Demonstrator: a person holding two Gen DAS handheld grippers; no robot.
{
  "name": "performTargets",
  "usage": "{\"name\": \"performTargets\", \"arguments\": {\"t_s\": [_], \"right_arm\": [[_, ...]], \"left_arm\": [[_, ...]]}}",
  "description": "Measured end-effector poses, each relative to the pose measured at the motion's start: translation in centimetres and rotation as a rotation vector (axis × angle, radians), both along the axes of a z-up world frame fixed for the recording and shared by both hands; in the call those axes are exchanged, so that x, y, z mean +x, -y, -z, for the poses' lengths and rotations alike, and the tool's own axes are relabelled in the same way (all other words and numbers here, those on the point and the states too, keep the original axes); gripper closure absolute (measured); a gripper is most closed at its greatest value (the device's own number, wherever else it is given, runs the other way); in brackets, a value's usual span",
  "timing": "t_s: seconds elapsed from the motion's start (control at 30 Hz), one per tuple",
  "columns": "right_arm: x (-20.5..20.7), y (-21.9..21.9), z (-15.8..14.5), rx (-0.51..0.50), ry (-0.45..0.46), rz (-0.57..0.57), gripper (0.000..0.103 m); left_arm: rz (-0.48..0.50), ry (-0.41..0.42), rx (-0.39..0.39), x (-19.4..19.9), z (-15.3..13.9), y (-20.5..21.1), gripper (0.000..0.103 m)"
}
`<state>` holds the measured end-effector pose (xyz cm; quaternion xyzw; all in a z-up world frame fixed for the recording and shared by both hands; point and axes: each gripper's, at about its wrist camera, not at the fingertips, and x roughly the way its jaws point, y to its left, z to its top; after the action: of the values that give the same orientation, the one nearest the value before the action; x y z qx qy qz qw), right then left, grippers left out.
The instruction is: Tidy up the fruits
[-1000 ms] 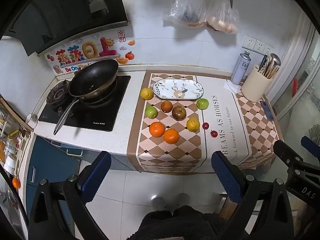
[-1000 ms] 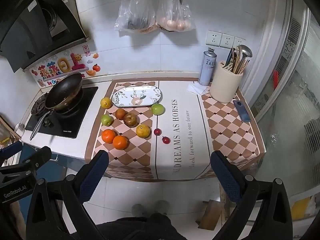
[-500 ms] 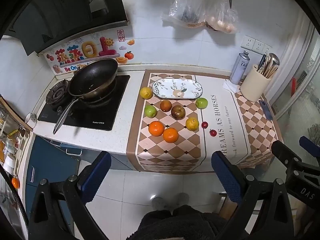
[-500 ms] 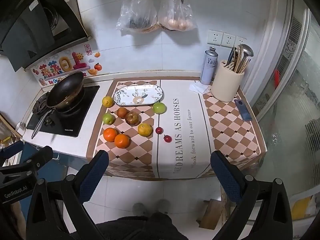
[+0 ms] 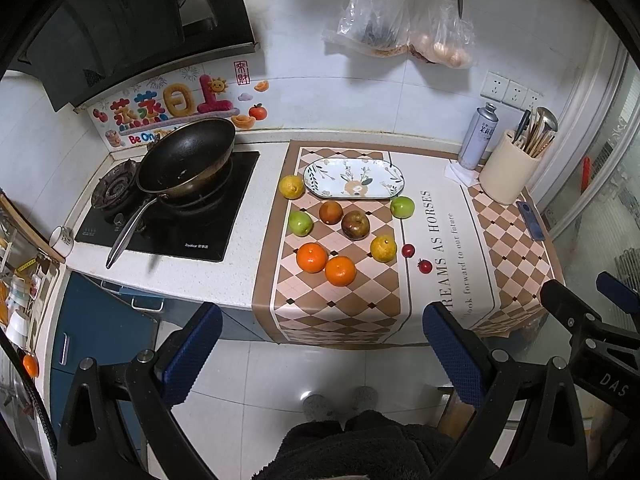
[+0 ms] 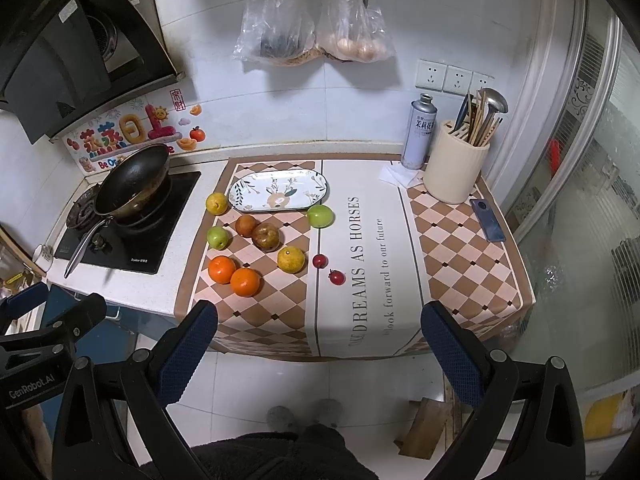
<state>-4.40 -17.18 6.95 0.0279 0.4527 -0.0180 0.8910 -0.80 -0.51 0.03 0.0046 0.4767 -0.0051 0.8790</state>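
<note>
A: Fruit, ten pieces, loose on the checked cloth [image 5: 340, 312] over the bench [image 5: 240, 216]. None on the plate [image 5: 353, 178] yet, so probably laid out as the starting scatter.

B: Plate at twelve o'clock of the cluster, bare, presumably the landing spot. Yellow citrus [image 5: 291, 187] just beside its rim at nine o'clock; green apple [image 5: 401, 206] near its rim at four o'clock.

A: Around the brown pear [image 5: 355, 224]: brown fruit [image 5: 330, 212] close at ten o'clock, second green apple [image 5: 300, 223] further out at nine, another yellow one [image 5: 383, 248] at five. Two oranges [image 5: 311, 257] [image 5: 340, 271] touching at seven o'clock, nearest the front edge. Two small red fruits [image 5: 408, 250] [image 5: 424, 266] at four o'clock, on the lettered stripe.

B: Left gripper [image 5: 320, 334] held back off the bench, above the floor, fingers [image 5: 193, 346] spread wide, gripping nothing. Right gripper [image 6: 318, 334] the same: wide apart, nothing between.

A: Held high and back most likely to take in the whole layout first.

B: Room for moving: front edge of the bench unobstructed, cloth hanging over it. Wide bare stretch of cloth at three o'clock. Pan [image 5: 186, 156] on the stove at nine o'clock, handle jutting toward the front. Utensil pot [image 6: 456, 172] and spray can [image 6: 418, 132] far at one o'clock, phone [image 6: 487, 219] near the right edge.

A: Round fruit near an edge could roll; oranges worth a careful approach.
</note>
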Motion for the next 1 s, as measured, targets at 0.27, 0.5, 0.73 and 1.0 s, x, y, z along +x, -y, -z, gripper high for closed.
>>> {"name": "performTargets", "arguments": {"t_s": [0.27, 0.5, 0.73, 1.0], "right_arm": [[0.0, -0.1, -0.1, 0.004, -0.003, -0.008, 0.000], [0.4, 0.3, -0.2, 0.012, -0.002, -0.007, 0.000], [0.5, 0.2, -0.1, 0.009, -0.001, -0.008, 0.000], [0.5, 0.3, 0.0, 0.009, -0.002, -0.009, 0.000]], "left_arm": [[0.001, 0.002, 0.000, 0.0, 0.0, -0.1, 0.001], [0.001, 0.003, 0.002, -0.1, -0.1, 0.0, 0.001], [0.001, 0.005, 0.001, -0.2, -0.4, 0.3, 0.001], [0.004, -0.002, -0.002, 1.2, -0.6, 0.2, 0.001]]}}
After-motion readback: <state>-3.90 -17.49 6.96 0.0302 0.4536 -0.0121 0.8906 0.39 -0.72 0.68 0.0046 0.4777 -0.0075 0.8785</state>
